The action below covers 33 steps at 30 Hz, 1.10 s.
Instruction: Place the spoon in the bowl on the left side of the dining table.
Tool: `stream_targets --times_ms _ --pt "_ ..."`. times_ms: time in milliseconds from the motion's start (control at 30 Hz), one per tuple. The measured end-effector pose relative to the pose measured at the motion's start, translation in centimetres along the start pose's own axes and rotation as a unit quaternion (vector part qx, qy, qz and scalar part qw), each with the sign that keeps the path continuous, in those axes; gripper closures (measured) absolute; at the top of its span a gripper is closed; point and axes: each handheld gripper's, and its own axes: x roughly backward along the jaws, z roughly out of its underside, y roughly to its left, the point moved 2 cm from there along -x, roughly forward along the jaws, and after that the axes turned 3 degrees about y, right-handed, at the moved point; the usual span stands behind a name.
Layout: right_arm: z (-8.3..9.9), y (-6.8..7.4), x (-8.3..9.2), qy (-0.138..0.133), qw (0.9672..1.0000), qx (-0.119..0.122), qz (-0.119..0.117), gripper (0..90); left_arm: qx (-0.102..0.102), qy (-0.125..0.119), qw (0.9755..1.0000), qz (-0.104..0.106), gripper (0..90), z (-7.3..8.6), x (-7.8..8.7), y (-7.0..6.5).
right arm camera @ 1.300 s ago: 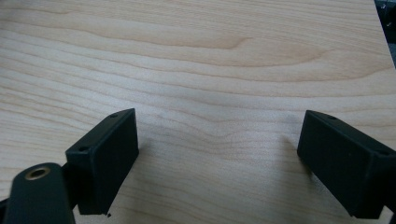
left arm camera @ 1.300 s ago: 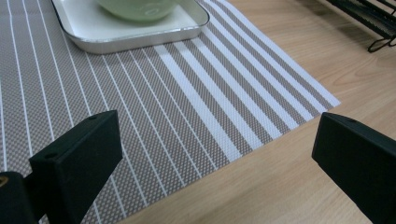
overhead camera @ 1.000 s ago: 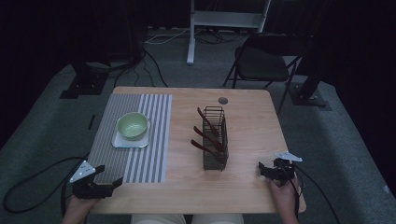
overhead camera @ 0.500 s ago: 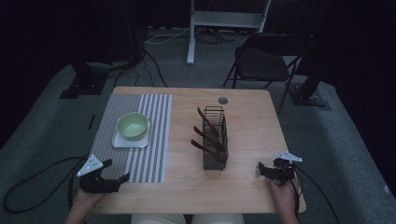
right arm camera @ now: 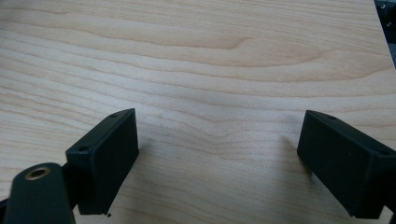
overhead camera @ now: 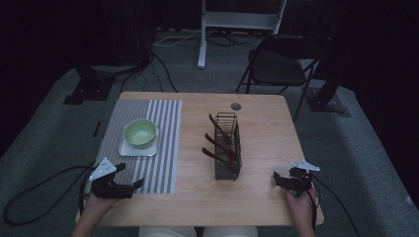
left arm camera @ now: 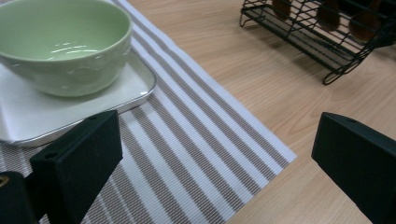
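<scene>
Bowl (left arm camera: 63, 44) on its white tray (left arm camera: 116, 93) sits just beyond the gaping, empty left gripper (left arm camera: 219, 158); right gripper (right arm camera: 219, 154) equally agape

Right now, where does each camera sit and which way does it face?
High view: above the near edge, facing forward and down on the pale wooden table; both hands enter below.
Left gripper view: on the left gripper, open, facing the green ceramic bowl and black wire rack, both shared with the high view.
Right gripper view: on the right gripper, open over bare wood.

The right hand-held gripper (right arm camera: 219, 163) is seen with its two black jaws spread wide apart, nothing held between them, low over the bare, light wooden counter (right arm camera: 210, 60).
</scene>
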Motion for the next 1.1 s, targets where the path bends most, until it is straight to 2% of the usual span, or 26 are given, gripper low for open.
stream_targets --times_ms 133,367,567,767,900,1000,1100 --pt "0.0 0.0 0.0 0.000 1.0000 0.000 0.000 11.8 0.000 -0.002 1.0000 0.007 1.7 -0.4 -0.2 -0.2" --pt "0.0 0.0 0.0 0.000 1.0000 0.000 0.000 11.8 -0.011 -0.008 0.9999 0.009 1.7 -1.5 -0.5 -0.7" --pt "0.0 0.0 0.0 0.000 1.0000 0.000 0.000 11.8 -0.019 -0.009 0.9996 0.020 1.7 -2.5 -1.0 -1.1" --pt "0.0 0.0 0.0 0.000 1.0000 0.000 0.000 11.8 -0.025 -0.013 0.9994 0.022 1.8 -3.8 -1.0 -1.1" --pt "0.0 0.0 0.0 0.000 1.0000 0.000 0.000 11.8 -0.029 -0.021 0.9991 0.025 1.8 -4.6 -1.0 -1.3" --pt "0.0 0.0 0.0 0.000 1.0000 0.000 0.000 11.8 -0.030 -0.033 0.9982 0.039 1.9 -5.2 -1.2 -1.4" --pt "0.0 0.0 0.0 0.000 1.0000 0.000 0.000 11.8 -0.035 -0.037 0.9979 0.041 4.0 -5.6 -1.5 -1.7"
